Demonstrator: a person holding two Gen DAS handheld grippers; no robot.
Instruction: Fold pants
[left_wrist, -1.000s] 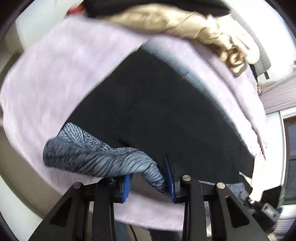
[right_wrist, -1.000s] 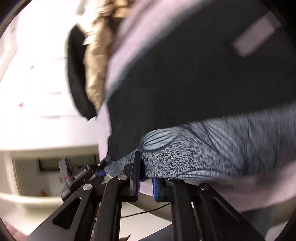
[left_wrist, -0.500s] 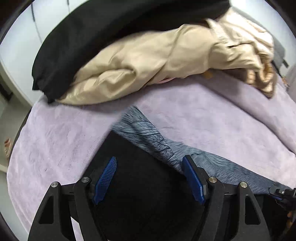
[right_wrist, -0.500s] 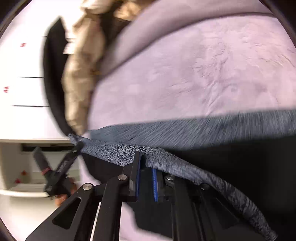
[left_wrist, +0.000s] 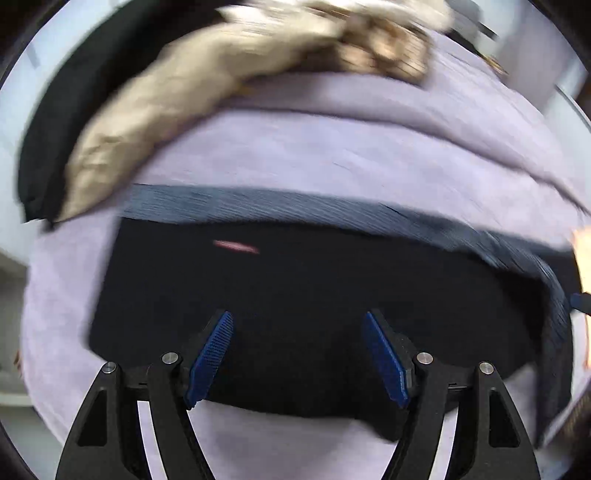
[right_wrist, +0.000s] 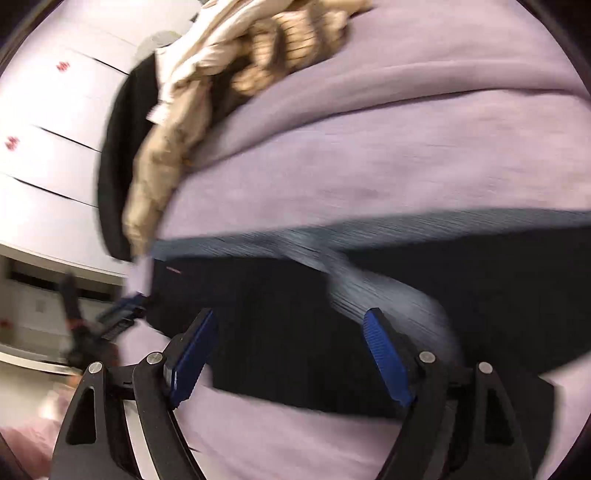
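Black pants (left_wrist: 295, 295) lie flat, long axis left-right; both grippers' fingers (left_wrist: 210, 350) (right_wrist: 384, 354) wide apart, empty.

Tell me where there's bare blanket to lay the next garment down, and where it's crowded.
Free: the lavender blanket between the pants' grey band and the beige garment, and the strip nearest the open left gripper. In the right view, the blanket beyond the pants is bare too. Crowded: the far edge, with beige and black clothes.
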